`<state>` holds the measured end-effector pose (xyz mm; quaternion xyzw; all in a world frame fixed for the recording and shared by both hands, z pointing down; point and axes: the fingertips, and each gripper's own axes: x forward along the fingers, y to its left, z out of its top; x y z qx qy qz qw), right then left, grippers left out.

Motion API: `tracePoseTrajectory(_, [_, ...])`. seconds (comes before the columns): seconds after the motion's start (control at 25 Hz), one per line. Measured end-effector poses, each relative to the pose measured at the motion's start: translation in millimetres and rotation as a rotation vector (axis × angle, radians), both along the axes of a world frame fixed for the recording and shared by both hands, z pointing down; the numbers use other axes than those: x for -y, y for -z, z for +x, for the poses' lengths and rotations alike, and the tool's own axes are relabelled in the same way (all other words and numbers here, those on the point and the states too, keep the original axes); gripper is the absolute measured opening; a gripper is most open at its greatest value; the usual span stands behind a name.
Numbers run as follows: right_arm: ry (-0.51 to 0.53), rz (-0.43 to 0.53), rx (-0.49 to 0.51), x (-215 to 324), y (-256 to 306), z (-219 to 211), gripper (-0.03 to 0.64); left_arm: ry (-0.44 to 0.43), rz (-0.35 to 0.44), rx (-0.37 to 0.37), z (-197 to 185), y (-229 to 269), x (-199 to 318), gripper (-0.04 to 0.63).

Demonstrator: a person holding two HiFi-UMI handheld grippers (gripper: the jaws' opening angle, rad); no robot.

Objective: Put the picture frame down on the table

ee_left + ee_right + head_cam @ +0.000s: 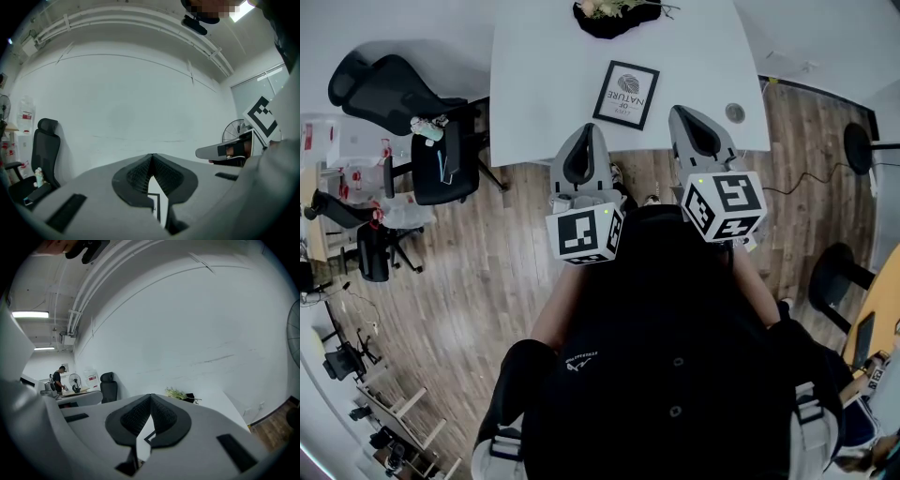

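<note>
The picture frame (626,94), black-edged with a white print, lies flat on the white table (544,66) near its front edge. My left gripper (589,128) is held over the table's front edge, just below and left of the frame, shut and holding nothing. My right gripper (682,112) hovers to the right of the frame, also shut and holding nothing. In the left gripper view the jaws (152,155) meet at their tips, and a strip of the frame (157,202) shows through the slit below. The right gripper view shows the same: closed tips (150,395) and a corner of the frame (146,438).
A dark bowl with a plant (609,14) stands at the table's far edge, and a round grommet (735,112) sits at the front right corner. Black office chairs (441,155) stand left of the table. Stools (839,277) and a cable lie on the wooden floor at right.
</note>
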<state>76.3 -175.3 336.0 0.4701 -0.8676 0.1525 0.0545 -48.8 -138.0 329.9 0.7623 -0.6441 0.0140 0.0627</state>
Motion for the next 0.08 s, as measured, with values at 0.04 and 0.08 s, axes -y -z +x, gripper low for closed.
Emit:
tracePoseTrajectory(0.04, [-0.001,-0.001,0.001,1.9,-0.3,-0.8,-0.002,-0.001,0.000,0.001,-0.9,-0.3,1.8,0.006])
tracePoseTrajectory(0.08, [-0.002,-0.001,0.001,3.9,-0.5,-1.7,-0.002,-0.002,-0.001,0.001,-1.8,-0.7,3.6,0.006])
